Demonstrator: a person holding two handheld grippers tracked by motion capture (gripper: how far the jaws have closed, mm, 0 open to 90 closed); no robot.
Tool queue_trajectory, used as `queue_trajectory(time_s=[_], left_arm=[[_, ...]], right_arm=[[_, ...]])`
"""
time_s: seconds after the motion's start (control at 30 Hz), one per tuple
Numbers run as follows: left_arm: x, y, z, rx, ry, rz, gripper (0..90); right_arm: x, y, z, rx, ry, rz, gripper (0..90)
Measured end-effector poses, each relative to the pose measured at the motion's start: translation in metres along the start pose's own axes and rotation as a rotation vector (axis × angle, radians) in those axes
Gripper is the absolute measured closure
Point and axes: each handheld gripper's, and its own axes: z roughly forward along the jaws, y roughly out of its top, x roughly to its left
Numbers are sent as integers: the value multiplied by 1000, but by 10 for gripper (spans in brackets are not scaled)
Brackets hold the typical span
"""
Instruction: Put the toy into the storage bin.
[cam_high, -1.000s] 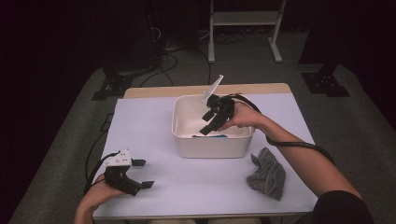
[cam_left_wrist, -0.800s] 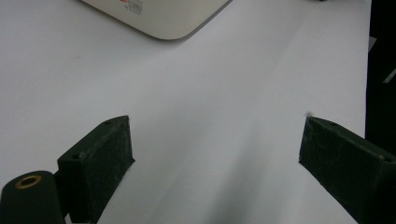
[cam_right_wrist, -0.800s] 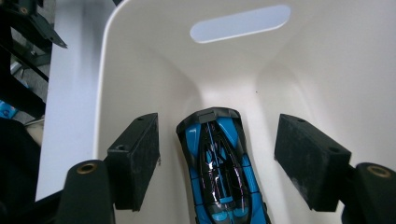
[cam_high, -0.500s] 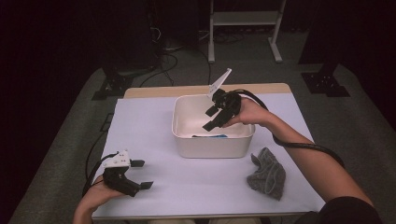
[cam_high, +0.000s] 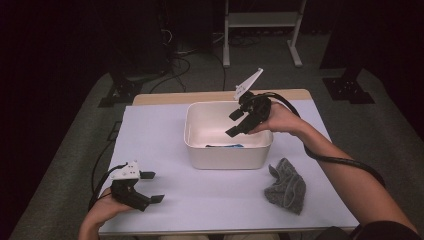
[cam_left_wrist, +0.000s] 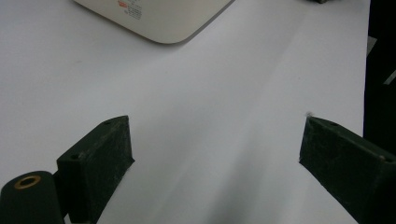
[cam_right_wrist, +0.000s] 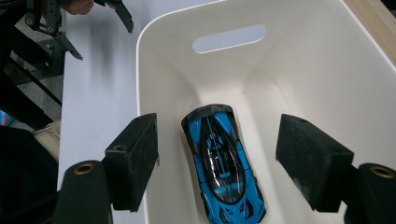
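A blue toy car (cam_right_wrist: 224, 163) lies on the floor of the white tub (cam_high: 200, 131), a sliver of the toy car (cam_high: 226, 146) showing behind the front wall in the high view. My right gripper (cam_high: 237, 124) hangs above the tub's right side, open and empty; in the right gripper view the right gripper (cam_right_wrist: 217, 161) has the car far below, between its jaws. My left gripper (cam_high: 151, 187) rests open at the table's front left corner, nothing between its jaws; the left gripper (cam_left_wrist: 215, 154) looks across bare white table (cam_left_wrist: 233, 93).
A crumpled grey cloth (cam_high: 286, 186) lies on the table right of the tub, near the front edge. The tub (cam_right_wrist: 299, 70) has a handle slot in its end wall. A metal stand (cam_high: 260, 20) stands on the floor beyond the table.
My right gripper has risen out of the tub and moved slightly right, leaving the car on the tub floor. The left gripper has stayed in place.
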Motion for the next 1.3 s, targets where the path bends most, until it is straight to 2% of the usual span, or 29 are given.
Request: queue_trajectory(time_s=[0.23, 0.5, 0.83, 1.1, 1.3], left_arm=[[-1, 1, 0, -4, -2, 4, 87], [-2, 1, 1, 0, -4, 2, 87], [-3, 1, 0, 3, 0, 4, 87], [-2, 0, 0, 3, 0, 3, 85], [-2, 0, 1, 6, 3, 3, 76]], right_arm=[[4, -6, -15, -13, -25, -1, 278], [8, -17, -31, -36, -46, 21, 276], [18, -29, -51, -48, -79, 31, 271], [21, -49, -67, -55, -103, 65, 263], [22, -61, -72, -59, -112, 82, 262]])
